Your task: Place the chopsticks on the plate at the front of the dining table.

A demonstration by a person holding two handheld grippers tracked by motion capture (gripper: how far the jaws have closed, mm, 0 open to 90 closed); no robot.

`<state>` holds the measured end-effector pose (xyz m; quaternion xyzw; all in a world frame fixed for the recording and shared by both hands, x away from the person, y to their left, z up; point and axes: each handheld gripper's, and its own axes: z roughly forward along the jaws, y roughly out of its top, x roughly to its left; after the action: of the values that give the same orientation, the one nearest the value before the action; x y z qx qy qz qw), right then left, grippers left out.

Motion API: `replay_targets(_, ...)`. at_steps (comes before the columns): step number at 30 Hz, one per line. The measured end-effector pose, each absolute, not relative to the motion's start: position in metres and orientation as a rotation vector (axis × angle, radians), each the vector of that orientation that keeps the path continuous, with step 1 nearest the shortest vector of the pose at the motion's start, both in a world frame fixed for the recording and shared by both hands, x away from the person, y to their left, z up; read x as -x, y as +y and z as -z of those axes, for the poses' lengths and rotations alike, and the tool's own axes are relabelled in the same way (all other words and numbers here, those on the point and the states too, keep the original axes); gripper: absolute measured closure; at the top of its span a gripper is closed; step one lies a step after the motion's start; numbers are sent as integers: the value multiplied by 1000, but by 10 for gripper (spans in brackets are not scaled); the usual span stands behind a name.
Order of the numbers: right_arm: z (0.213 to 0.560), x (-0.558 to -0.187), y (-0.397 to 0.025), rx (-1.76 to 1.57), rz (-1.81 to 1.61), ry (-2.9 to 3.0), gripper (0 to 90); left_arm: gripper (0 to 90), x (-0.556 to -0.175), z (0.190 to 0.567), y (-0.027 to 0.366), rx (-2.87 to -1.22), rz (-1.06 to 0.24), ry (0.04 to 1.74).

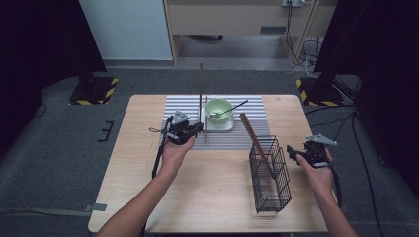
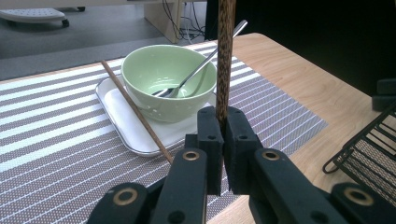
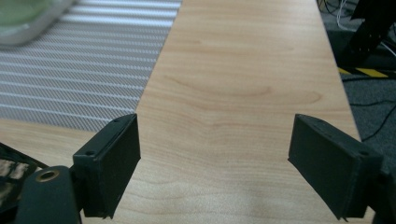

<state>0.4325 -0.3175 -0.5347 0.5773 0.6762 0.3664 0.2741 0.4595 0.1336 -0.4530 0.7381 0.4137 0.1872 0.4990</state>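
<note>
Above the striped mat, jaws pinch an upright chopstick.

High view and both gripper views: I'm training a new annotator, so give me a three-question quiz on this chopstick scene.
1. True or false: the left tool is shut on a chopstick held upright.
2. What lies in the green bowl? A) a fork B) a spoon C) nothing
3. Fill in: the right tool is ____, with bare table between its jaws.

Key:
1. True; its jaws clamp the stick.
2. B; the spoon leans on the rim.
3. Open. Another chopstick stands in the wire basket, and one lies on the tray.
</note>
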Motion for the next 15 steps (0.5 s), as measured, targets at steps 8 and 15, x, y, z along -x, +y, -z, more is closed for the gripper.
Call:
replay_targets(8,554,-440,-314,-1585,-895,1857,150,861,-461,449,134,-1776,-483,1026)
replay_targets(15,562,-442,-309,-1597,-856,1882,133,861,-460,449,134,-1772,-495,1043)
